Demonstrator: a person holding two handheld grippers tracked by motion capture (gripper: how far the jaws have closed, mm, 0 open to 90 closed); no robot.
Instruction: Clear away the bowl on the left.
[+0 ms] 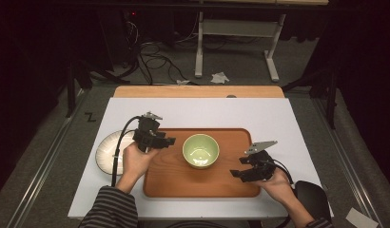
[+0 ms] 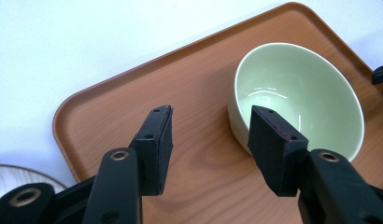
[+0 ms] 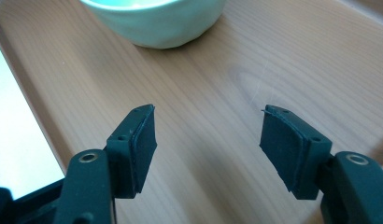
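A pale green bowl [image 1: 200,150] stands upright and empty on a wooden tray [image 1: 174,183] in the middle of the white table. My left gripper [image 1: 170,141] hovers over the tray's left edge, just left of the bowl [image 2: 297,93], jaws open with only bare tray [image 2: 133,93] between them. My right gripper [image 1: 237,167] sits over the tray's right part, pointing toward the bowl [image 3: 157,23], jaws open over bare wood [image 3: 208,140].
A white ribbed plate [image 1: 107,149] lies on the table left of the tray, partly under the left hand, and its rim [image 2: 12,175] shows at the lower left. The white mat [image 1: 202,111] has free room behind the tray. Cables and a frame stand on the floor beyond.
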